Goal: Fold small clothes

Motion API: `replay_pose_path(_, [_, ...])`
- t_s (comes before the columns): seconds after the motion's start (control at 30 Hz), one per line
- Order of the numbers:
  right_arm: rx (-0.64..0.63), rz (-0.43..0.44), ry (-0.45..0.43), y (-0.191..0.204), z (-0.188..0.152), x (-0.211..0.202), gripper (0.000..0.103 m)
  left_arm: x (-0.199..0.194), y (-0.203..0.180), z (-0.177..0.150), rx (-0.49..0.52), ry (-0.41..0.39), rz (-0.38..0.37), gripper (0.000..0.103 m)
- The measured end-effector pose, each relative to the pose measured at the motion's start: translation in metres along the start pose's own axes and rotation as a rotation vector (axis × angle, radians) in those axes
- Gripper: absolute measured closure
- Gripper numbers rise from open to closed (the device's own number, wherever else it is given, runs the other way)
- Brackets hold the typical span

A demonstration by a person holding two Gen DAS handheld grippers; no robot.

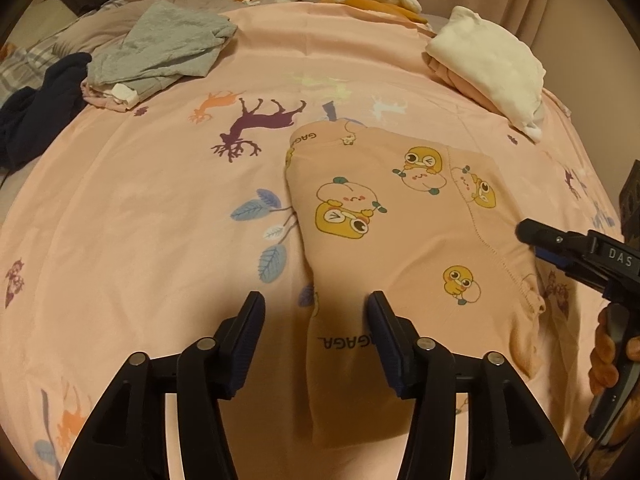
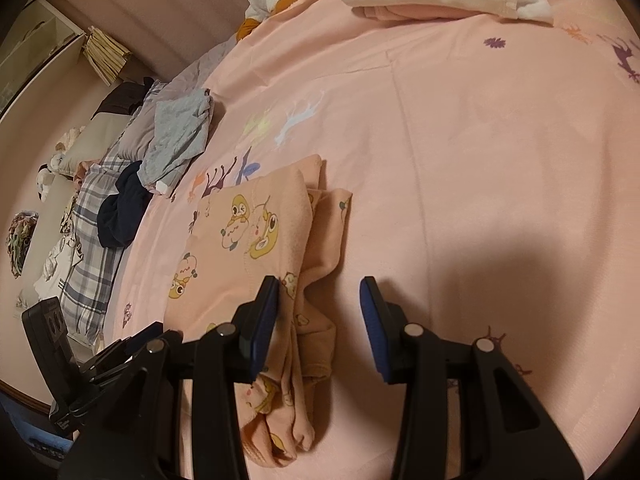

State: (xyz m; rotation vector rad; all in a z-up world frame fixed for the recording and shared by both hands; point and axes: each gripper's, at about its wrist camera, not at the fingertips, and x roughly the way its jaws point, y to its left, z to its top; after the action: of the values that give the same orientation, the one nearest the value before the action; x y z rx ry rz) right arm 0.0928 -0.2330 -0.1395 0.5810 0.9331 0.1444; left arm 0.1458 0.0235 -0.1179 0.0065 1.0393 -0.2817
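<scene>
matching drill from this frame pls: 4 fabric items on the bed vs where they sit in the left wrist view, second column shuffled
Items:
1. grey garment
2. navy garment
3. cream folded pile
4. duck-print garment

Places:
A. far right of the bed
B. centre, just ahead of the left gripper
C. left edge, nearer than the grey one
D. far left, partly on the pink sheet

Pairs: 1-D, 2-C, 3-A, 4-B
</scene>
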Motion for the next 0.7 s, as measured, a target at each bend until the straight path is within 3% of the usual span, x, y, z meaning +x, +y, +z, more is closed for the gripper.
replay_pose_path(0.37, [-0.133,-0.014,-0.038,0.026,-0.011,-0.023,0.060,-0.006,0.001,-0.006,-0.014,-0.003,0.021,0.041])
replay_pose_path(0.6, [-0.226,0.075,0.006,0.051,-0.031,-0.022,0.061,-0.008,0.000,-0.012,-0.022,-0.001,0.031,0.038])
replay_pose_path(0.7, [-0.242,0.074,0.041,0.055,-0.041,-0.013,0.061,-0.007,-0.001,-0.016,-0.023,0.005,0.038,0.036])
